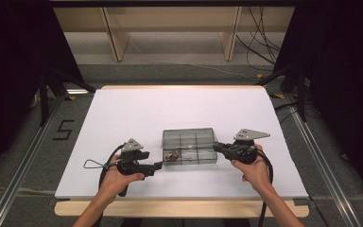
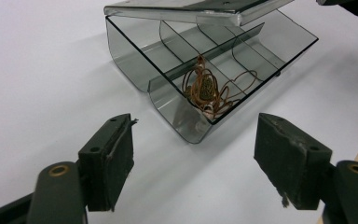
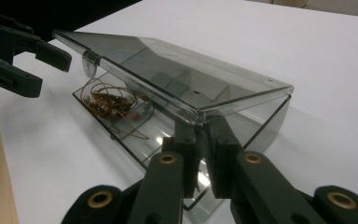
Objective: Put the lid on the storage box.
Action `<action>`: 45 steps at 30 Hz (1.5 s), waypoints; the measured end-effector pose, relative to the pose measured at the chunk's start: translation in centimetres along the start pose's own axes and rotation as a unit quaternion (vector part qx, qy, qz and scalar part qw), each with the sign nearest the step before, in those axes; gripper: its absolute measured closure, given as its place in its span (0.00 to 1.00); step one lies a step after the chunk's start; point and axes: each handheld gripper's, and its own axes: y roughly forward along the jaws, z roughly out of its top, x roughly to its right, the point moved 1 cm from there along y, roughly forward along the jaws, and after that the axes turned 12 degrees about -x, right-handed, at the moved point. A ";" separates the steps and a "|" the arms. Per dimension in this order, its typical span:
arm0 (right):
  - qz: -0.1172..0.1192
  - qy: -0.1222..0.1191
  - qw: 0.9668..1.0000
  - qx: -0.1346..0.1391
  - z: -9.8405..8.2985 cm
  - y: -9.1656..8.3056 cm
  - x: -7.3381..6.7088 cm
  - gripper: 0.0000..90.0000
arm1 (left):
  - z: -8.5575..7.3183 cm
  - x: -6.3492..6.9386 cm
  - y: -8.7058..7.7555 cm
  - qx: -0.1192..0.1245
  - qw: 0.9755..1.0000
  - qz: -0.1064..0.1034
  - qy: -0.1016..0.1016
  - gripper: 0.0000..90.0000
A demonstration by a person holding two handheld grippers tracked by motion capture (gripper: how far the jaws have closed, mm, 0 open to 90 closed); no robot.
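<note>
Box [image 1: 189, 146] mid-table, wire tangle [image 2: 205, 91] in corner compartment. Right tongs [image 3: 200, 154] clamped on lid [image 3: 168, 65] edge, propping it. Left tongs [image 2: 193, 158] wide, empty, just beside box. Plastic light, slippery; wire springy: pinch at knot.

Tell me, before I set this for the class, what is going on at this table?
A person holds a gripper in each hand at a white table. The right gripper is shut on the lid of a smoky clear compartment box, holding it partly raised. In one end compartment lies a tangle of thin coppery cord with small beads. The left gripper is open, with nothing between its fingers, just in front of that compartment.
</note>
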 end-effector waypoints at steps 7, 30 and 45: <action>0.001 -0.007 1.000 0.004 -0.3 -0.1 0.0 0.95 | -0.6 0.5 -0.2 0.003 1.000 0.008 0.002 0.31; 0.001 -0.012 1.000 -0.017 -1.3 -0.3 -0.1 0.93 | -3.5 0.9 -0.5 -0.020 1.000 0.021 0.010 0.30; 0.011 -0.002 0.999 -0.031 -2.1 -0.1 -0.5 0.93 | -4.6 0.6 -1.0 -0.019 0.999 0.040 0.023 0.29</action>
